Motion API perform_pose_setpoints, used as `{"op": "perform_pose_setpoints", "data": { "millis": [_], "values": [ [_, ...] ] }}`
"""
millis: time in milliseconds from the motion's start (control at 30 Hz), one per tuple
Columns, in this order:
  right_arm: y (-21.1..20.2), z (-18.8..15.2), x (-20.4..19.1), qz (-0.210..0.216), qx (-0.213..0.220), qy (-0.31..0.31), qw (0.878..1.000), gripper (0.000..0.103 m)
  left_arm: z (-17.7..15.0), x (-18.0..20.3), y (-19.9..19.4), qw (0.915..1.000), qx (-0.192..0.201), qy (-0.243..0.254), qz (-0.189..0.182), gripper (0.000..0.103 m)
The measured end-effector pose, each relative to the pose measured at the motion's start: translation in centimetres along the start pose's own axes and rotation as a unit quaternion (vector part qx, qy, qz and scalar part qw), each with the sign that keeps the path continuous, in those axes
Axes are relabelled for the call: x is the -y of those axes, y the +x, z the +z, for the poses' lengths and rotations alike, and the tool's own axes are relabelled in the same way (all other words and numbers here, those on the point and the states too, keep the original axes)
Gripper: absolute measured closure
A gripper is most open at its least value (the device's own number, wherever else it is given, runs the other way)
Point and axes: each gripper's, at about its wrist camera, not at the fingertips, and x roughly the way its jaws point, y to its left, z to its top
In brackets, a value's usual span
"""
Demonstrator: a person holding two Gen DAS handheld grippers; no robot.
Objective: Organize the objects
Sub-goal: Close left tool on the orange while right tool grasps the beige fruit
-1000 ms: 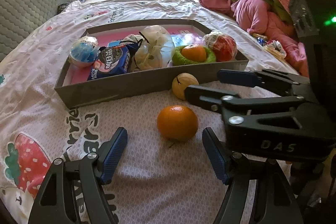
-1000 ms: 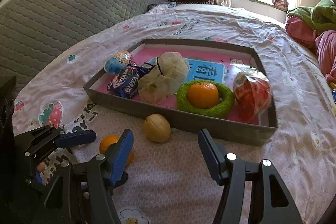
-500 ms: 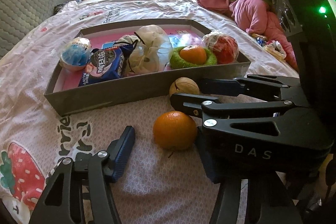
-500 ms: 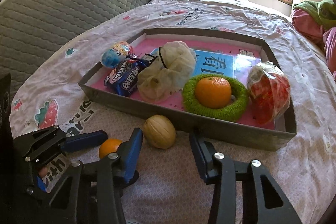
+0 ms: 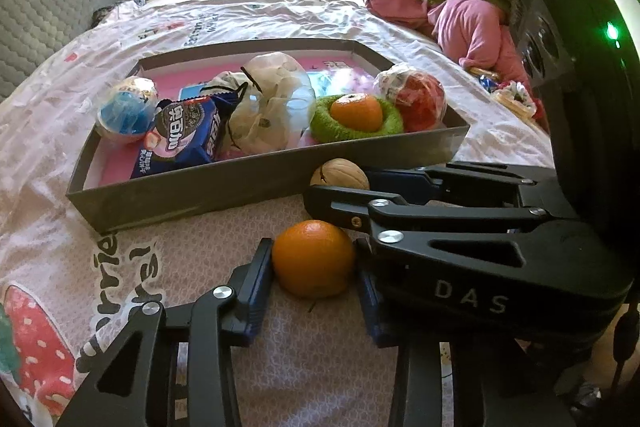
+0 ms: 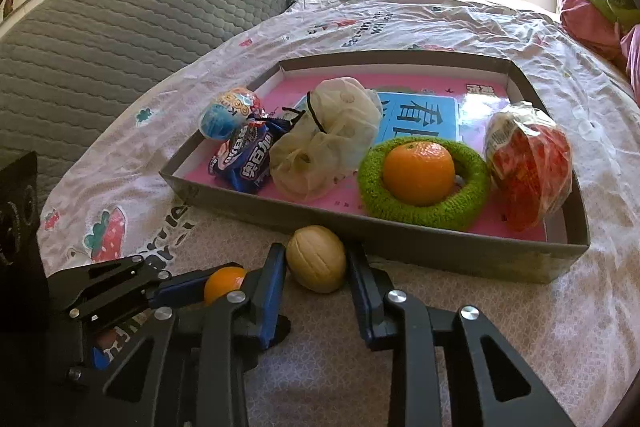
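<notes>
Left wrist view caught the left tool with its blue pads pressed to both sides of a round, dimpled orange sitting on the printed bedsheet; its jaws had just been closing and now held the fruit. Round as it was, the orange showed no clear long axis. Just beyond it, the right tool lay across the frame, clamped around a pale ribbed walnut beside the front wall of the grey cardboard tray.

Right wrist view gave the walnut properly: egg-shaped, grooved, its long axis tilted up and to the left, pinched between the right tool pads, whose jaws had also just been closing. Only a sliver of the orange peeked out here, inside the left tool.

Inside the pink-floored tray sat a second orange nested in a fuzzy green ring, a crinkly red wrapped ball, a cream mesh pouch, a glossy blue biscuit packet and a blue capsule ball.
</notes>
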Motion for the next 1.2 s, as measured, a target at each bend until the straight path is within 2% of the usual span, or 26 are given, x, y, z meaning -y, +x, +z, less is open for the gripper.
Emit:
{"op": "perform_pose_setpoints", "data": {
  "millis": [133,567,900,1200],
  "values": [
    [-0.6,0.1,-0.3,0.004,0.012,-0.004,1.0,0.071,0.1,-0.4,0.0,0.9999,0.001,-0.008,-0.007,0.064],
    [-2.4,0.5,-0.5,-0.005,0.041,-0.013,0.999,0.071,0.7,-1.0,-1.3,0.9996,0.02,-0.018,0.008,0.064],
    [-4.9,1.4,-0.7,-0.023,0.087,-0.023,0.996,0.071,1.5,-1.1,-2.9,0.9988,0.04,-0.018,0.019,0.064],
    [-5.6,1.7,-0.8,-0.026,0.102,-0.03,0.994,0.071,2.0,-1.6,-3.5,0.9982,0.05,-0.023,0.026,0.064]
  ]
}}
